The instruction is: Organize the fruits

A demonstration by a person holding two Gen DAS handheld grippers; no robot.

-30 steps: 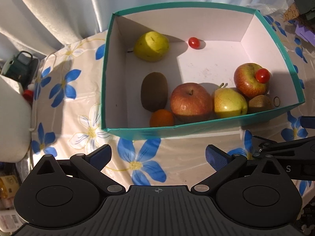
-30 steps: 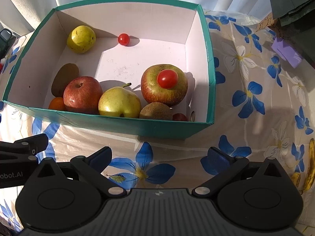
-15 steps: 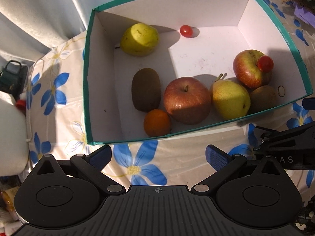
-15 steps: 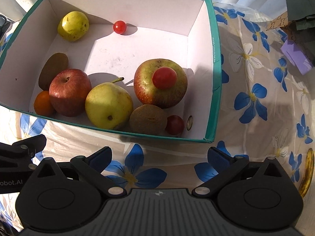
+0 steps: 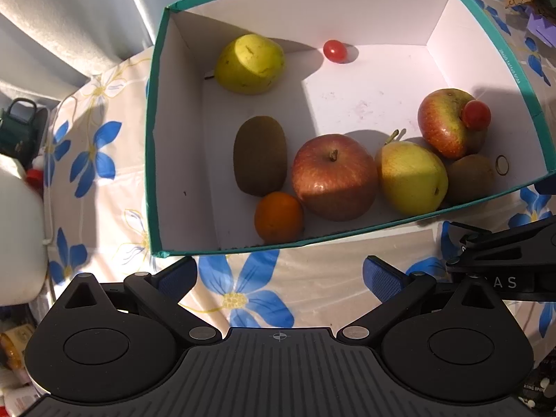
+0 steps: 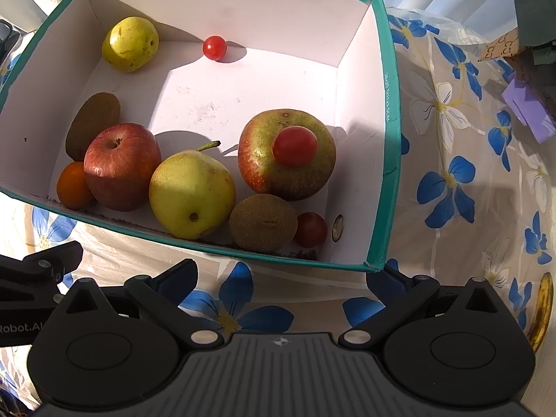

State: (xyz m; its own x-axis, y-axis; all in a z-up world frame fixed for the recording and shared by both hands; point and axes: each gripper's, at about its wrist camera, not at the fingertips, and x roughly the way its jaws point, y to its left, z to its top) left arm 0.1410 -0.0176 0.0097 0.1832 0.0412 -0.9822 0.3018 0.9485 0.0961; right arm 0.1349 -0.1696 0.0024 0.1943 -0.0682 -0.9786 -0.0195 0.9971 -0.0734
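Observation:
A teal-rimmed white box (image 5: 154, 160) (image 6: 389, 160) holds the fruit. Inside lie a red apple (image 5: 333, 177) (image 6: 121, 165), a yellow pear (image 5: 411, 177) (image 6: 193, 193), a second apple (image 5: 444, 127) (image 6: 278, 166) with a cherry tomato (image 5: 476, 114) (image 6: 294, 146) on top, two kiwis (image 5: 260, 154) (image 6: 263, 222), a small orange (image 5: 279, 216) (image 6: 73, 186), a yellow fruit (image 5: 250, 64) (image 6: 130, 43) and a lone cherry tomato (image 5: 334, 51) (image 6: 214, 47) at the back. My left gripper (image 5: 279, 276) and right gripper (image 6: 283, 278) both hover open and empty before the box's near wall.
The box sits on a cloth with blue flowers (image 5: 257, 299) (image 6: 448, 187). A banana (image 6: 544, 309) lies at the right edge. A purple block (image 6: 528, 111) and dark objects stand far right. A white container (image 5: 17, 236) and a green bag (image 5: 21, 128) sit to the left.
Both grippers have risen and come nearer over the box, so its inside shows more fully, including a dark tomato by the near right corner. The fruit has not moved.

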